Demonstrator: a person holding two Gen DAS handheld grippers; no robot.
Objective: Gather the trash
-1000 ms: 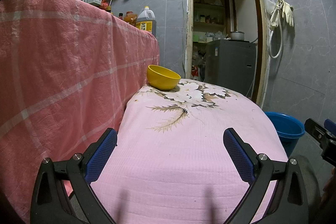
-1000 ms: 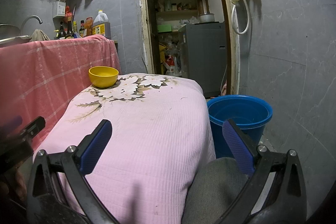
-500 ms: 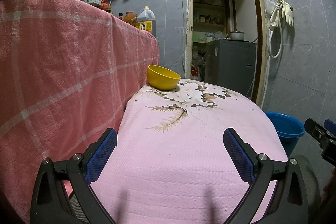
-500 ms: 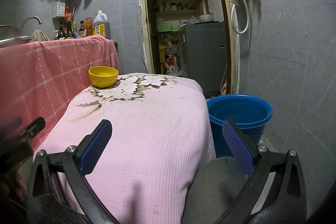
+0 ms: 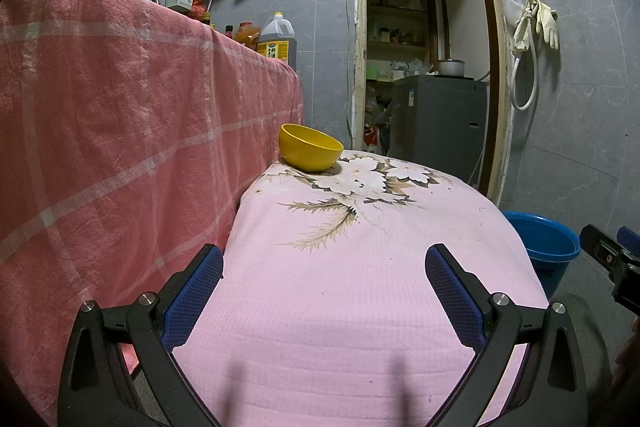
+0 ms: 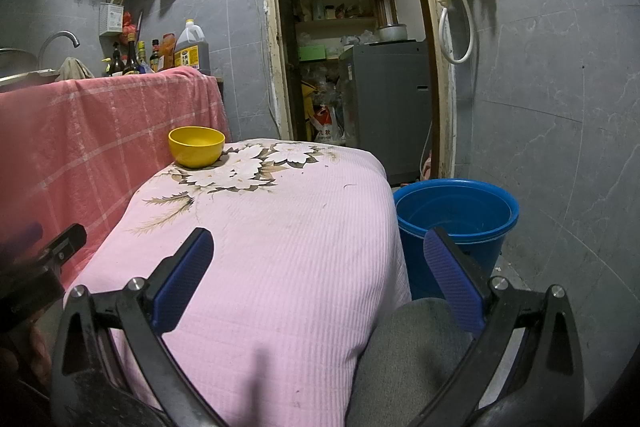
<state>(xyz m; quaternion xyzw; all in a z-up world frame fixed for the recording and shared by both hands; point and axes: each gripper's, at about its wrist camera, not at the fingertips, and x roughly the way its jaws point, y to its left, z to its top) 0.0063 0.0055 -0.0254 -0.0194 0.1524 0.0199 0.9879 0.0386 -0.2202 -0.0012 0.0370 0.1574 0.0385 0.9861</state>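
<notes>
One yellow bowl [image 6: 196, 146] sits upright at the far left corner of the pink floral-covered table [image 6: 280, 247] — one blue bucket [image 6: 456, 223] stands on the floor just beside its right edge. Two grippers, left gripper [image 5: 324, 267] and right gripper [image 6: 318, 251], hover over the near edge — both spread wide, holding nothing.

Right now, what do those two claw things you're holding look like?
Both match. The left gripper and right gripper each have curved black frames, silver screw heads, and flat fingers faced with textured blue pads. No cables or sleeves show.
</notes>
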